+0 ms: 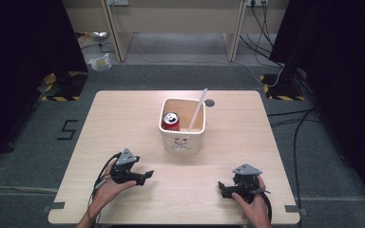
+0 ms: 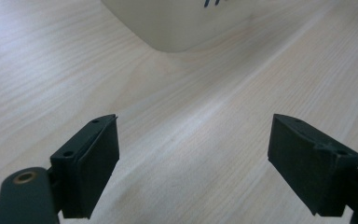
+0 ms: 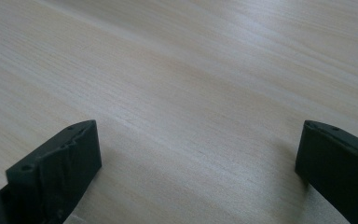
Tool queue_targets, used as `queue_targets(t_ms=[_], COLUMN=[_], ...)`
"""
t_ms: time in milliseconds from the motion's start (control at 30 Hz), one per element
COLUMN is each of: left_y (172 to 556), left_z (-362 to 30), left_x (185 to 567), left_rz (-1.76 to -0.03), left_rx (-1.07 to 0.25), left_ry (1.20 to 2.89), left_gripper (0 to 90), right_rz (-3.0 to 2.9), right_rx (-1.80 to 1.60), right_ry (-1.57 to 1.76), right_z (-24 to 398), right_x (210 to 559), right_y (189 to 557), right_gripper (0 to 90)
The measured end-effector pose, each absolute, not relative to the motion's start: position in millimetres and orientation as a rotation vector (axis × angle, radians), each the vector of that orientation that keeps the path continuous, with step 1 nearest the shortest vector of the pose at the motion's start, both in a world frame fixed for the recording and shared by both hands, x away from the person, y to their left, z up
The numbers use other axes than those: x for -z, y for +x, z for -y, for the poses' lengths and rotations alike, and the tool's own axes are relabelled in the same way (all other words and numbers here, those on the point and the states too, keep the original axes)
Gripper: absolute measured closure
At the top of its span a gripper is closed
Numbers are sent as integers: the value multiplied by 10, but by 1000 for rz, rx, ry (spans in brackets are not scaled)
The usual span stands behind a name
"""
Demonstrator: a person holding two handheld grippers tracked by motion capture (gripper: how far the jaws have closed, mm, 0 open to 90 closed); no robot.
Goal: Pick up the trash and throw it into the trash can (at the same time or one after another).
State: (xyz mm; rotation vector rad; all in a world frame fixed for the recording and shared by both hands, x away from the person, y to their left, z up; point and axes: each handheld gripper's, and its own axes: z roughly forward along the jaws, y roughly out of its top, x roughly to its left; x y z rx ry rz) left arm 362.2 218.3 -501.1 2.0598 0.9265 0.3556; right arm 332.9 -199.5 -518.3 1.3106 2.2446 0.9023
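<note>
both grippers rest low on the table (image 1: 123,118) near its front edge, left gripper (image 1: 145,176) and right gripper (image 1: 223,189) spread wide and empty, probably staged to reach the bin (image 1: 182,141) mid-table, which holds a can (image 1: 171,121) and straw (image 1: 197,110).

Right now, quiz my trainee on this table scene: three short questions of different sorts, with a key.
1. True or false: the left gripper holds the red can.
2. What stands slanted in the cream tub beside the can: A) white stick, B) spoon, C) brush?
3. How do the right gripper jaws stand?

Key:
1. False; it is open and holds nothing.
2. A.
3. Wide apart over bare table.
</note>
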Motion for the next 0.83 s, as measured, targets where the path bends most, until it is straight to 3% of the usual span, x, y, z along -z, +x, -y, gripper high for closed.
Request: queue_targets(t_ms=[533, 833], left_y=[3569, 3549], left_z=[-2180, -2195], left_x=[5202, 5228], left_rz=[-929, -935], left_rx=[-372, -389], left_ry=[2164, 2136], left_gripper=[161, 151], right_rz=[-2246, -2245], right_rx=[-902, -902], right_ry=[1306, 1307], right_z=[1997, 1997], right_x=[5183, 5183], right_y=[3331, 3329], right_gripper=[4, 3])
